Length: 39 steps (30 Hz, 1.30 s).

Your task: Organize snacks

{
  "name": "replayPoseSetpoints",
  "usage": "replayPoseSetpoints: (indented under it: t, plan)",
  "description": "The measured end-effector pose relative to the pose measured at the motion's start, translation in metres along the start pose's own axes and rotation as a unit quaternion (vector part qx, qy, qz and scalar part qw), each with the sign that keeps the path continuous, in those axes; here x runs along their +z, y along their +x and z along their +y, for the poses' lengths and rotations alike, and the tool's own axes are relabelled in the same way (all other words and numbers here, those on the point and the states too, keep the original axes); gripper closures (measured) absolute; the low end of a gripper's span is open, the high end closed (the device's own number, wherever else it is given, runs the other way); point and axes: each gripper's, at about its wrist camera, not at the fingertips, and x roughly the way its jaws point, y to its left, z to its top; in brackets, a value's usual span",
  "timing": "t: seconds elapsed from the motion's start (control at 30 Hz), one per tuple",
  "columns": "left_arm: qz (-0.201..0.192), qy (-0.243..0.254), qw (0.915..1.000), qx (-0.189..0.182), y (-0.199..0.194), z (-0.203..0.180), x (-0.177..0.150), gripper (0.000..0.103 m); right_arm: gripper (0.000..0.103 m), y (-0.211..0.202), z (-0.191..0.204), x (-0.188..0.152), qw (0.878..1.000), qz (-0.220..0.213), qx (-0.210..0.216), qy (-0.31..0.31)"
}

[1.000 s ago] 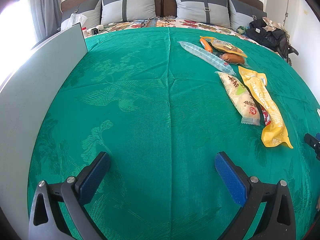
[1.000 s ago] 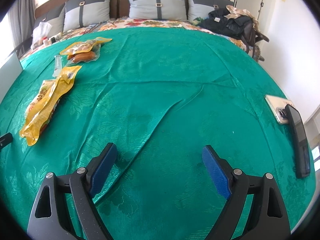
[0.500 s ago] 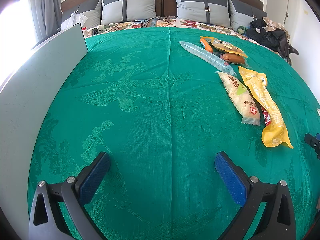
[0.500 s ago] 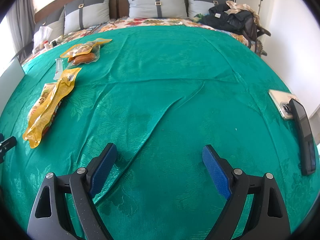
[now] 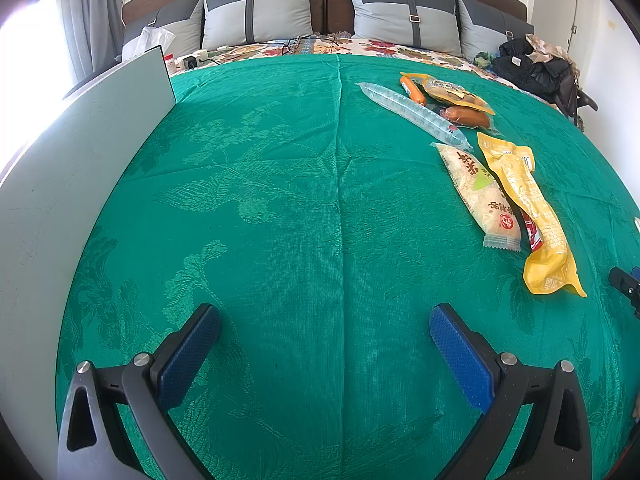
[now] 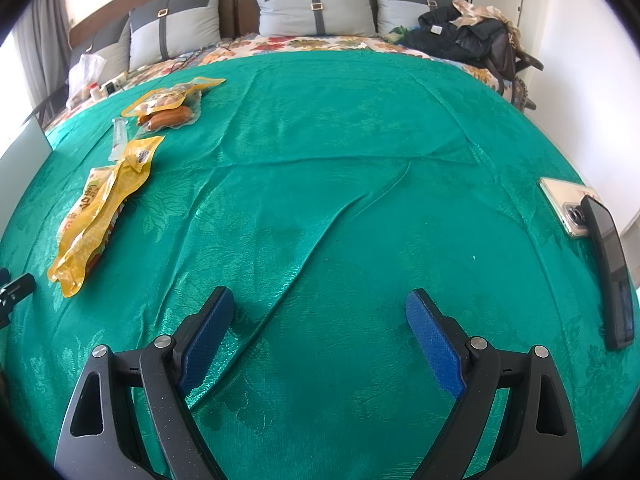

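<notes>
Both hand-held grippers hover over the bed's green cover (image 5: 280,200), each spread wide and holding nothing: the left hand-held gripper (image 5: 325,322) and the right hand-held gripper (image 6: 320,306). The snacks lie in a loose row ahead between them: a yellow packet (image 5: 532,216), a white packet (image 5: 478,192), a clear tube (image 5: 416,114) and sausages (image 5: 466,116).

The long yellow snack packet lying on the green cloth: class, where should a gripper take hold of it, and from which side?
Grip the yellow snack packet across its narrow middle, from above, jaws spanning its width. It lies flat and long, overlapping a red packet.
</notes>
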Motion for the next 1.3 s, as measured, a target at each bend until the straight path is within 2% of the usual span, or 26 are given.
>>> replayPoseSetpoints:
  t: [0.1,0.2,0.3,0.4,0.53,0.6,0.67,0.7,0.73,0.83,0.97,1.07,1.2,1.3]
  plan:
    - [0.000,0.000,1.0000,0.000,0.000,0.000,0.000,0.000,0.012,0.001,0.000,0.001,1.000,0.001,0.003,0.001]
    - [0.000,0.000,1.0000,0.000,0.000,0.000,0.000,0.000,0.013,0.001,-0.004,0.008,0.999,0.024,0.027,0.010]
    - [0.000,0.000,1.0000,0.001,0.000,0.000,0.000,0.000,0.015,-0.017,-0.012,0.016,0.990,0.003,0.123,0.066]
    - [0.001,-0.002,1.0000,0.001,0.000,0.001,0.001,0.000,0.015,-0.027,0.014,0.027,0.985,-0.007,0.164,0.051]
    - [0.001,-0.002,1.0000,0.002,0.000,0.001,0.001,0.000,0.016,-0.015,0.071,0.045,0.977,0.022,0.212,0.024]
    - [0.001,-0.003,1.0000,0.001,0.000,0.001,0.001,0.000,0.019,-0.002,0.101,0.053,0.978,0.041,0.205,0.002]
    - [0.001,-0.003,1.0000,0.001,0.000,0.001,0.001,0.000,0.028,0.015,0.124,0.058,0.979,0.063,0.192,-0.022]
    - [0.001,-0.003,1.0000,0.001,0.000,0.001,0.001,0.000,0.040,0.024,0.132,0.058,0.979,0.078,0.186,-0.035]
    - [0.001,-0.003,1.0000,0.002,0.000,0.001,0.001,0.000,0.054,0.030,0.136,0.057,0.975,0.092,0.198,-0.041]
    - [0.001,-0.003,1.0000,0.002,0.000,0.000,0.001,0.000,0.058,0.029,0.125,0.053,0.975,0.093,0.195,-0.052]
    - [0.001,-0.003,1.0000,0.002,0.000,0.001,0.001,0.000,0.058,0.015,0.086,0.041,0.982,0.082,0.154,-0.070]
    - [0.001,-0.003,1.0000,0.002,0.000,0.001,0.001,0.000,0.057,0.004,0.055,0.032,0.988,0.068,0.127,-0.062]
    - [0.001,-0.003,1.0000,0.002,0.000,0.000,0.001,0.000,0.032,0.006,0.044,0.021,0.989,0.059,0.129,-0.041]
    - [0.001,-0.003,1.0000,0.002,0.000,0.001,0.001,0.000,0.028,0.002,0.055,0.015,0.990,0.042,0.107,-0.079]
